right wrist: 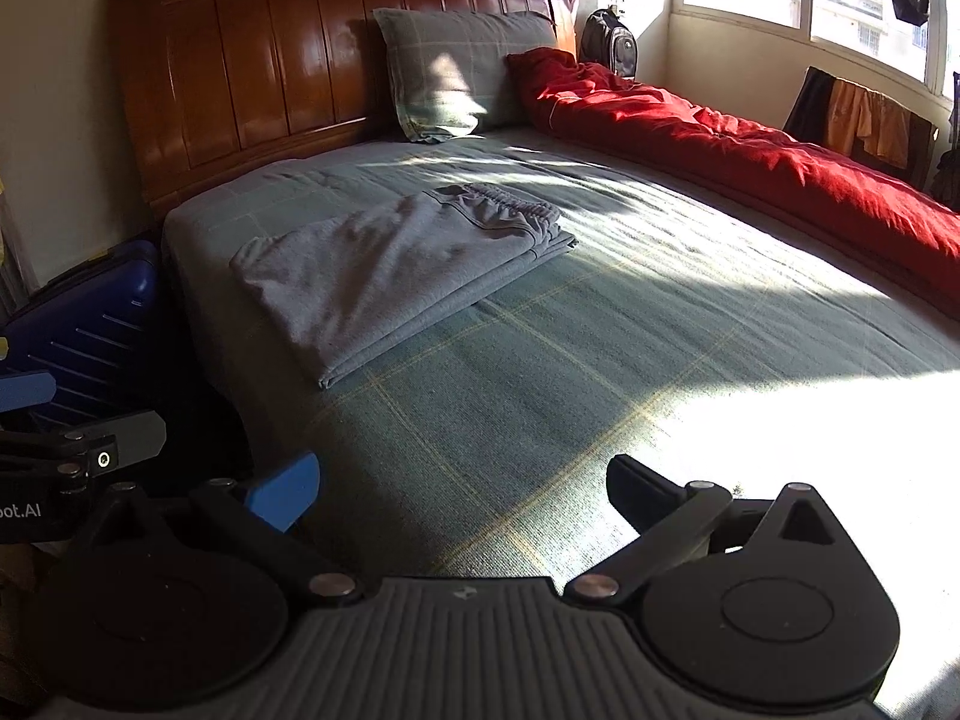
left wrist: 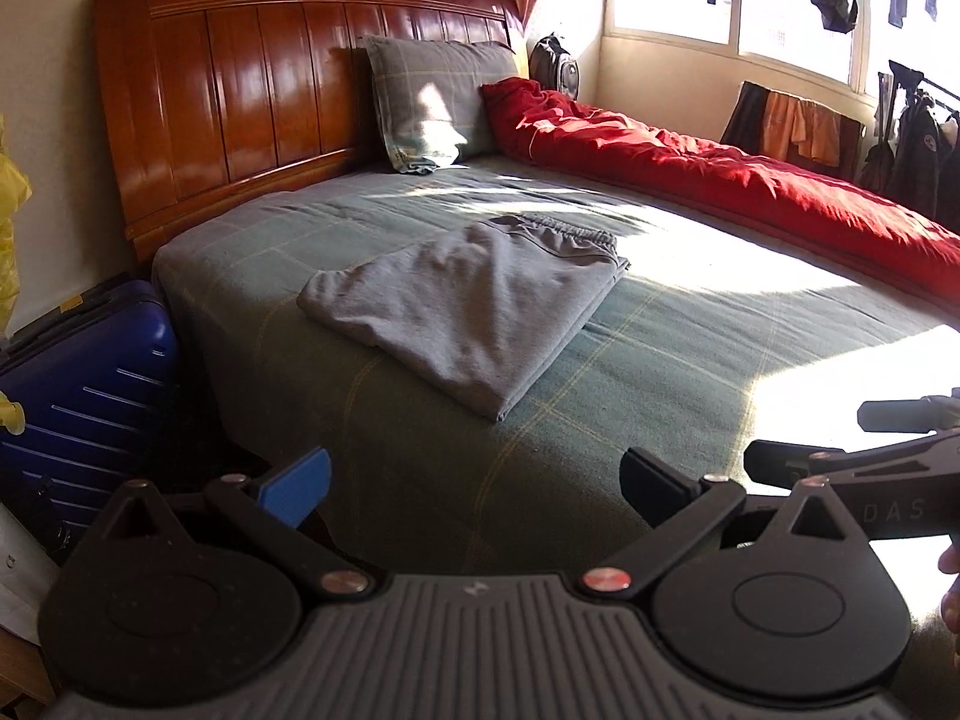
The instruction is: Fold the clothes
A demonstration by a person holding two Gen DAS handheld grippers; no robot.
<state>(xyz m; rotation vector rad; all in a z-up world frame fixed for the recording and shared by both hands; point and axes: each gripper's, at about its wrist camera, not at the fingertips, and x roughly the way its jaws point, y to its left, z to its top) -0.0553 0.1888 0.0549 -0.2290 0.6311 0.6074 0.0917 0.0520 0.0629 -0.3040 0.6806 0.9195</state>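
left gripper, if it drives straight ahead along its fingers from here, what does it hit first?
Probably the green checked bedsheet: the open left gripper points low over bare sheet. The folded grey garment lies further along that line, apart from the fingers. Depth is unclear through the fisheye, so this is only likely.

The headboard point(left wrist: 252, 96) is glossy varnished wood; the folded grey garment point(left wrist: 474, 312) is soft matt knit cloth; the bedsheet point(left wrist: 690, 360) is woven matt fabric; the blue suitcase point(left wrist: 84, 384) is ribbed, shiny hard plastic
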